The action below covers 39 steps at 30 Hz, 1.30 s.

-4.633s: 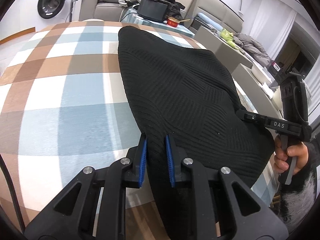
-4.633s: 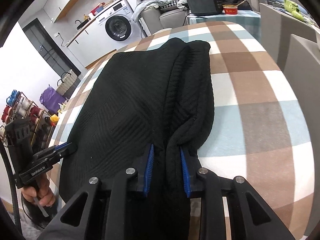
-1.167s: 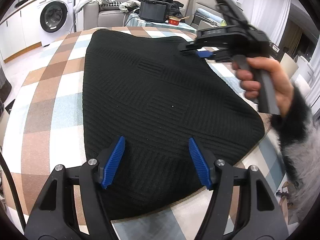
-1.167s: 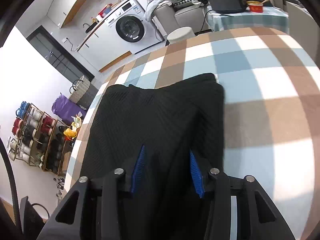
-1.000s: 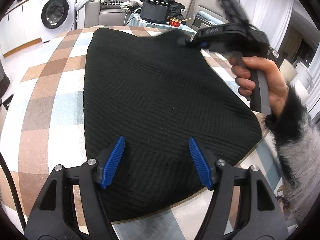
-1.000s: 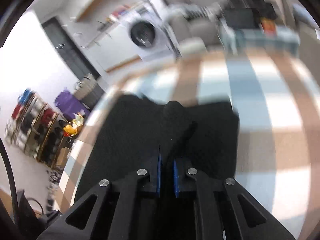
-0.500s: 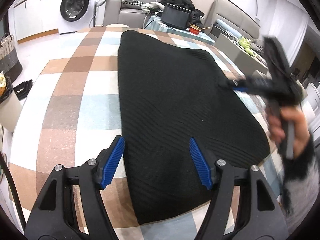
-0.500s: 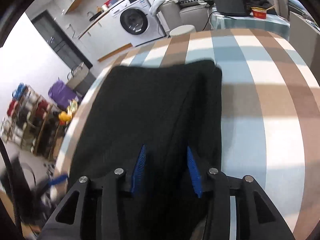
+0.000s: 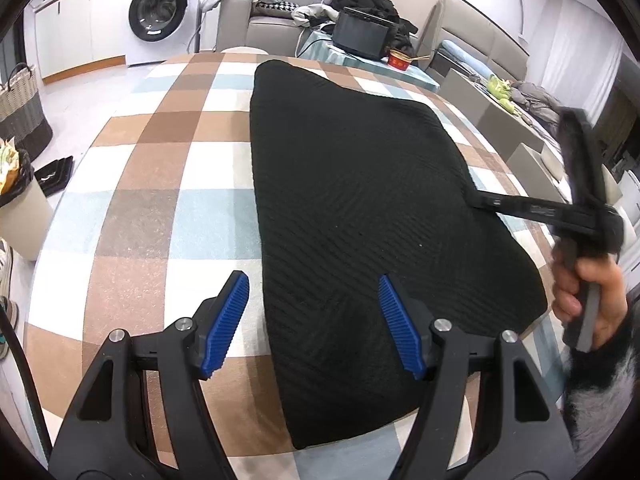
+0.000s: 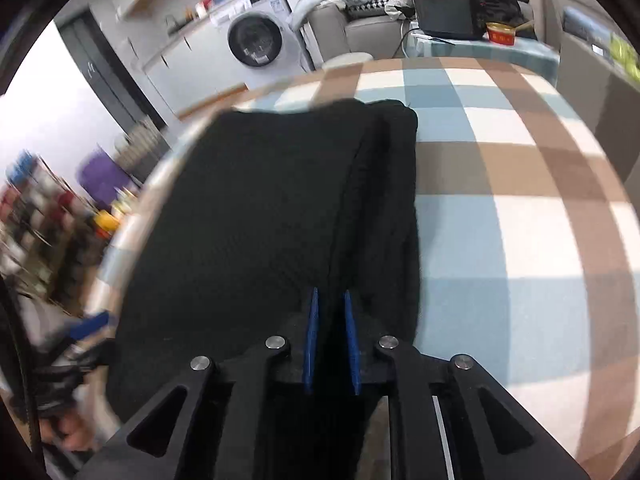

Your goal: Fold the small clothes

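Black knit garment [image 9: 360,216] lies flat on the checked worktop [image 9: 152,184], long axis running from 6 toward 12 in the left wrist view, already doubled over along its right side. A folded ridge shows in the right wrist view, running up from the fingers toward 12.

Left gripper [image 9: 314,320]: fingers wide apart, holding nothing, hovering over the garment's near left edge; the left pad sits above bare cloth-cover, the right above knit.

Right gripper [image 10: 330,342]: fingers narrow and closing on a pinch of knit at the garment's right edge, at about 3 in the left wrist view. Fabric sits between the pads; grip looks taken or nearly so. A hand [image 9: 588,292] in a fuzzy sleeve holds its handle.

Step in hand, as I judge it: securing the right edge for the next fold.

To do it well:
- Catch both layers of the ridge, not only the top one, or the fold will split on lifting.
- Bring the left fingers down onto the near edge, so the two grips share the load.
- Lift low and together; heavy knit sags and drags.
- Lay edge to edge, then release.
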Tool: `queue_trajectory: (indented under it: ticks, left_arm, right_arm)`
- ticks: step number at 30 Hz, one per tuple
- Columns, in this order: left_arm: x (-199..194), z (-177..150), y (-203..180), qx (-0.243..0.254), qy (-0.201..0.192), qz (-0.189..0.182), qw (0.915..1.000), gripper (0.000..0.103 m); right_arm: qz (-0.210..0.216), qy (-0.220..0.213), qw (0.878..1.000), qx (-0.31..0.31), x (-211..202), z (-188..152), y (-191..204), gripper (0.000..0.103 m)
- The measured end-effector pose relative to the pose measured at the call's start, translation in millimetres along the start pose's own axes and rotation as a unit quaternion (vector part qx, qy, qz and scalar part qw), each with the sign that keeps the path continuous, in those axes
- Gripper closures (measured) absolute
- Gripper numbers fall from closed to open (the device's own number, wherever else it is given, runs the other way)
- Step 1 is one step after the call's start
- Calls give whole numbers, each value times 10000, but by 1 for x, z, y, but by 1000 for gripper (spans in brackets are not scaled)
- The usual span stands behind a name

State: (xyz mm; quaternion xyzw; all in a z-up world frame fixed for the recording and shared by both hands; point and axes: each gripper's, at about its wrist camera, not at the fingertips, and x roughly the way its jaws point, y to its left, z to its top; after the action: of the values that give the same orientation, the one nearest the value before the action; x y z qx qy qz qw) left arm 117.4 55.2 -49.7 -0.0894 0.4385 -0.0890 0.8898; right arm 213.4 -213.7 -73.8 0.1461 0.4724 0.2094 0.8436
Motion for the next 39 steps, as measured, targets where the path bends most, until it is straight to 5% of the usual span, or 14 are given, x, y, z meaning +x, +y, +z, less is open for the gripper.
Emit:
queue_trajectory:
  ticks: [4, 11, 12, 14, 15, 19, 21, 24, 29, 35, 39]
  left_arm:
    - [-4, -2, -7, 142, -32, -24, 9999, 38]
    - [-19, -14, -35, 746, -108, -132, 9971, 32]
    - [-20, -16, -38, 785, -100, -189, 9967, 32]
    - [-20, -21, -43, 867, -59, -229, 9960, 32]
    - [-19, -24, -45, 923, -19, -243, 9954, 32]
    - [-13, -28, -53, 1027, 82, -315, 9942, 32]
    - [-8, -32, -57, 1139, 151, -236, 9931, 32]
    - [-3, -35, -56, 1193, 229, -107, 9925, 32]
    - [-17, -25, -42, 1044, -38, 9, 9945, 31]
    - [-3, -15, -1, 318, 146, 185, 9992, 30]
    - [5, -16, 8, 307, 156, 89, 9994, 31]
  right_arm:
    - [360, -104, 9993, 55, -22, -28, 5, 66]
    - [490, -4, 9984, -279, -32, -65, 21, 65]
    - [533, -2, 9983, -232, -30, -66, 20, 66]
    - [490, -44, 9984, -269, -32, -69, 21, 89]
    - [498, -101, 9982, -322, -35, -70, 22, 93]
    - [652, -387, 9954, -581, -57, -68, 31, 94]
    - [200, -186, 9971, -705, -51, -71, 29, 94]
    - [144, 80, 9987, -492, -43, -76, 19, 84]
    - [245, -143, 9986, -456, -70, -77, 10, 46]
    - [546, 72, 9985, -56, -56, -76, -6, 46]
    - [597, 118, 9981, -35, -40, -73, -4, 46]
